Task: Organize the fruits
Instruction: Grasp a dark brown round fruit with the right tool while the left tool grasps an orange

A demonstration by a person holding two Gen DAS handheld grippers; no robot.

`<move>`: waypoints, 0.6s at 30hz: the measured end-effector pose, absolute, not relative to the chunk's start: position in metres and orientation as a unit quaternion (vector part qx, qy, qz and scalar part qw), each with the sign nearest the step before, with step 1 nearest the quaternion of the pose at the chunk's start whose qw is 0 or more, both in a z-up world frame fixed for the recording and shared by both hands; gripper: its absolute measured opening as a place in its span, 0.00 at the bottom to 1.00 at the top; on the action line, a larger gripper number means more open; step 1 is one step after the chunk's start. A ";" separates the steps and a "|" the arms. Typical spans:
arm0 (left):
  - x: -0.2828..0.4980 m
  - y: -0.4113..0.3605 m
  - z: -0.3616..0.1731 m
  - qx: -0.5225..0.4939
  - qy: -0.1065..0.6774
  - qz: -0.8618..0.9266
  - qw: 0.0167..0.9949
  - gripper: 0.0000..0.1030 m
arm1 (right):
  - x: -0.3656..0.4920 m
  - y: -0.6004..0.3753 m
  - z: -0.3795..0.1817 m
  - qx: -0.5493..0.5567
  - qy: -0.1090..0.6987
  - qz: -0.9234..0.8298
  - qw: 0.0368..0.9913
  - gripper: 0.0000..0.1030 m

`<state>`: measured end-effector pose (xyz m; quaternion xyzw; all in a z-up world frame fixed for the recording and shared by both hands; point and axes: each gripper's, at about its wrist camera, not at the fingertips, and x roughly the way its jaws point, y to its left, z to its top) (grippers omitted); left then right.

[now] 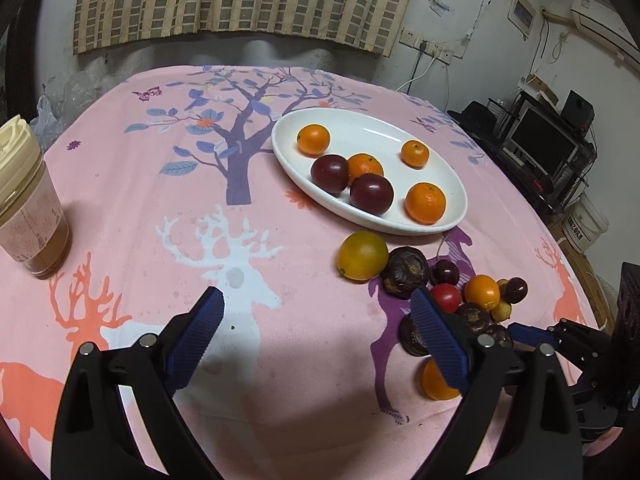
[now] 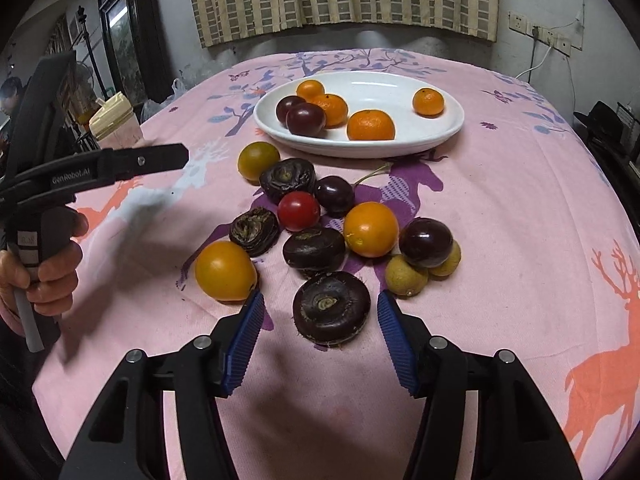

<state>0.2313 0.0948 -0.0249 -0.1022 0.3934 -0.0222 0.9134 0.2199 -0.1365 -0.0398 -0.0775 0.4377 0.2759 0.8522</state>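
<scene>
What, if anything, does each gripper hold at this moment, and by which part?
Nothing is held. The left gripper stands open over bare tablecloth. The right gripper is open around the nearest water chestnut, its pads clear of its sides.

Home – curtain (image 1: 248, 0) (tablecloth (image 1: 280, 320))

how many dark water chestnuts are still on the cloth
4, all loose on the cloth: one between the right gripper's fingers, one just behind it, one to the left, one nearest the plate.
</scene>
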 end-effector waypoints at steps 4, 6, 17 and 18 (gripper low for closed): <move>0.230 0.094 -0.023 -0.105 0.390 -0.027 0.914 0.90 | 0.225 -0.138 -0.043 -0.071 0.451 0.272 0.847 0.51; 0.230 0.093 -0.023 -0.105 0.391 -0.028 0.914 0.90 | 0.228 -0.138 -0.047 -0.070 0.463 0.265 0.843 0.51; 0.228 0.079 -0.025 -0.090 0.411 -0.070 0.904 0.90 | 0.232 -0.153 -0.040 -0.021 0.449 0.280 0.848 0.40; 0.226 0.074 -0.026 -0.083 0.414 -0.084 0.903 0.90 | 0.232 -0.157 -0.037 -0.007 0.444 0.287 0.849 0.40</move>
